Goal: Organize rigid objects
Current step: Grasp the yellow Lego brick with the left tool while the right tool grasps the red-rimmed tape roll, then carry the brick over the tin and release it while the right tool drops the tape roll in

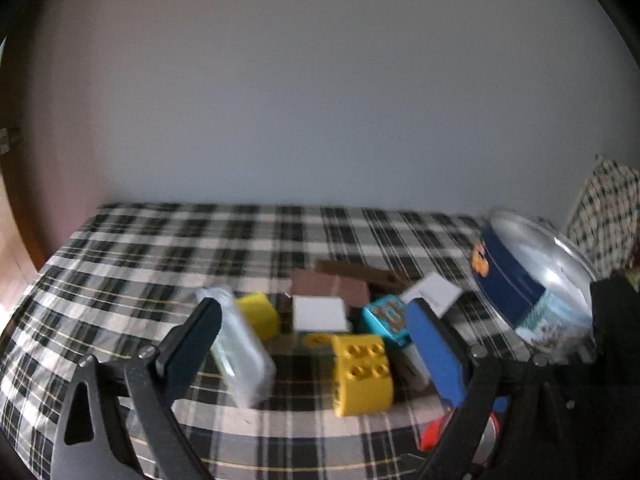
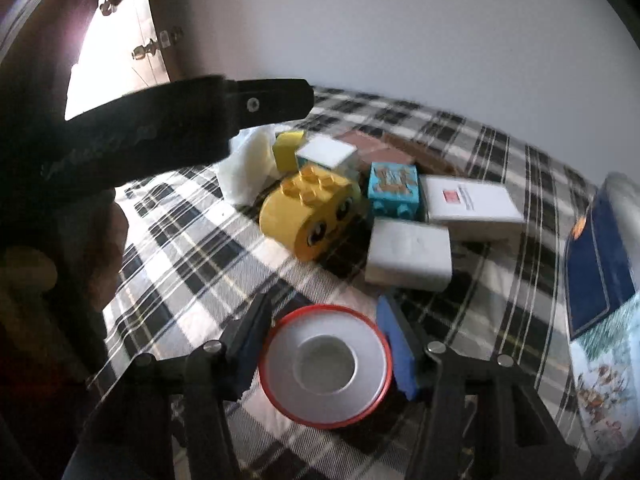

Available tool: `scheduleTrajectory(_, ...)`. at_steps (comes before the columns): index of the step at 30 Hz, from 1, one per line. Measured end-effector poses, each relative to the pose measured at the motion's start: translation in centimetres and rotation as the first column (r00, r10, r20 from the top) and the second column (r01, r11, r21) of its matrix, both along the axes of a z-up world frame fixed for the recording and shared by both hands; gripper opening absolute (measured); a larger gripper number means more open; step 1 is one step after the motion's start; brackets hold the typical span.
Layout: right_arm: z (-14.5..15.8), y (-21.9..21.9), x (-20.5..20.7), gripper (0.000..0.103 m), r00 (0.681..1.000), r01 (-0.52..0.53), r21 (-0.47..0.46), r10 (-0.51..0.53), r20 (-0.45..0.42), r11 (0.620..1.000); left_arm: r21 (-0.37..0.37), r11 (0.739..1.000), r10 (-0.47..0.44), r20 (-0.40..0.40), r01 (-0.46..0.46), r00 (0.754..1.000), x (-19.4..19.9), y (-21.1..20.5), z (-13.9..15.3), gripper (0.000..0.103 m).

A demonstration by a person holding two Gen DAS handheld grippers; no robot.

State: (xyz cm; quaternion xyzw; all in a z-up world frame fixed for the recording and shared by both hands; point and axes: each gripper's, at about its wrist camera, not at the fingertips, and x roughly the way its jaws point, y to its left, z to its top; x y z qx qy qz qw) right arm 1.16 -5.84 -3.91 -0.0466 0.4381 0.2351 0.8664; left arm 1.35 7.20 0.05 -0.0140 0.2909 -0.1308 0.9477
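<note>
Grippers angle down over the checked cloth (image 2: 192, 248). Right gripper (image 2: 324, 336) straddles a red-rimmed round tin (image 2: 324, 364) that lies flat at the near edge, opening upward, with no long axis; whether its pads press the rim I cannot tell. Left gripper (image 1: 316, 344) stands wide apart, holding nothing, around a yellow block (image 1: 364, 372) in the pile, studs tilted toward the camera.

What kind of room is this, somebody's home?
Probably a home, though little of the room shows. A checked tablecloth covers the table against a plain wall, toy building blocks such as the yellow block lie on it, and a door with a round knob stands nearby.
</note>
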Motion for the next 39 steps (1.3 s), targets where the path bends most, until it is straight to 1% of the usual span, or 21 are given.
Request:
scheduleTrajectory(1,0.1,-0.5,0.0,0.060,1.000,-0.002,0.018,0.002,-0.004,1.000,0.008,1.000,-0.013,-0.015,0.013,1.000,0.1,-0.4,-0.2,0.087)
scheduleTrajectory(2,0.0,-0.6,0.0,0.061,1.000,0.006,0.012,-0.006,-0.006,1.000,0.017,0.999,-0.032,-0.035,0.033,0.999,0.2,-0.9,-0.5,0.080)
scheduleTrajectory(4,0.0,-0.7,-0.1,0.061,1.000,0.007,0.001,-0.007,-0.001,1.000,0.048,0.997,-0.056,-0.076,0.060,0.996,0.4,-2.1,-1.1,0.079)
scheduleTrajectory(7,-0.2,-0.3,-0.6,0.058,1.000,0.010,-0.076,-0.008,0.025,0.997,0.092,0.992,-0.079,-0.087,0.087,0.993,0.0,-3.3,-1.6,0.079)
scheduleTrajectory(8,-0.1,-0.4,-0.8,0.058,1.000,0.007,-0.083,-0.005,0.030,0.997,0.107,0.990,-0.084,-0.097,0.095,0.992,0.0,-3.6,-1.9,0.075)
scheduleTrajectory(9,-0.1,-0.6,-0.9,0.058,0.999,0.005,-0.084,-0.003,0.032,0.996,0.116,0.988,-0.089,-0.108,0.101,0.990,0.1,-3.7,-2.1,0.064)
scheduleTrajectory(11,0.0,-1.5,-1.2,0.058,0.999,0.009,-0.074,-0.006,0.034,0.997,0.140,0.984,-0.086,-0.137,0.105,0.987,0.4,-3.9,-2.7,0.053)
scheduleTrajectory(12,0.1,-2.0,-1.3,0.058,0.999,0.015,-0.068,-0.012,0.039,0.998,0.148,0.984,-0.077,-0.153,0.100,0.985,0.6,-3.8,-3.0,0.049)
scheduleTrajectory(13,0.2,-2.6,-1.4,0.058,0.999,0.021,-0.060,-0.018,0.044,0.998,0.144,0.985,-0.073,-0.164,0.097,0.984,0.8,-3.5,-3.1,0.047)
scheduleTrajectory(14,0.4,-3.4,-1.5,0.058,0.998,0.027,-0.049,-0.025,0.051,0.998,0.118,0.988,-0.079,-0.182,0.102,0.980,1.0,-3.1,-3.2,0.041)
scheduleTrajectory(15,0.6,-4.3,-1.5,0.058,0.998,0.037,-0.034,-0.035,0.060,0.999,0.103,0.989,-0.084,-0.194,0.105,0.978,1.1,-2.9,-3.4,0.033)
scheduleTrajectory(19,1.4,-7.1,-1.4,0.058,0.992,0.104,0.042,-0.107,0.073,0.994,0.078,0.992,-0.081,-0.244,0.103,0.966,1.5,-2.3,-3.9,0.031)
scheduleTrajectory(22,2.6,-8.6,-1.1,0.058,0.981,0.155,0.122,-0.167,0.095,0.980,0.060,0.995,-0.068,-0.246,0.085,0.967,1.3,-1.9,-3.9,0.031)
scheduleTrajectory(24,3.4,-9.2,-1.6,0.058,0.977,0.156,0.173,-0.178,0.117,0.973,0.029,0.997,-0.056,-0.249,0.065,0.967,1.4,-1.6,-3.9,0.031)
scheduleTrajectory(26,4.4,-9.9,-2.1,0.058,0.967,0.159,0.205,-0.194,0.164,0.966,-0.002,0.999,-0.033,-0.242,0.033,0.970,1.4,-0.6,-3.7,0.031)
scheduleTrajectory(28,5.5,-10.3,-2.6,0.058,0.952,0.166,0.229,-0.216,0.217,0.959,-0.029,1.000,-0.012,-0.218,0.005,0.976,1.3,0.0,-3.3,0.031)
scheduleTrajectory(31,6.7,-11.6,-3.1,0.058,0.923,0.195,0.280,-0.272,0.273,0.940,-0.045,0.998,0.029,-0.109,-0.034,0.994,0.5,-0.2,-2.1,0.031)
scheduleTrajectory(33,7.6,-12.8,-3.6,0.058,0.893,0.226,0.293,-0.318,0.319,0.929,-0.065,0.997,0.031,-0.052,-0.034,0.998,-0.2,-0.2,-1.2,0.031)
scheduleTrajectory(34,8.1,-13.5,-3.8,0.058,0.870,0.249,0.301,-0.349,0.349,0.921,-0.072,0.997,0.027,-0.023,-0.029,0.999,-0.6,-0.3,-0.8,0.031)
scheduleTrajectory(36,8.7,-14.8,-4.3,0.058,0.832,0.292,0.312,-0.401,0.383,0.904,-0.059,0.998,0.025,0.020,-0.024,0.999,-1.3,-0.9,-0.1,0.031)
scheduleTrajectory(39,8.8,-17.2,-4.2,0.058,0.786,0.375,0.312,-0.478,0.392,0.873,-0.059,0.998,0.006,0.038,-0.004,0.999,-1.3,-1.6,0.2,0.031)
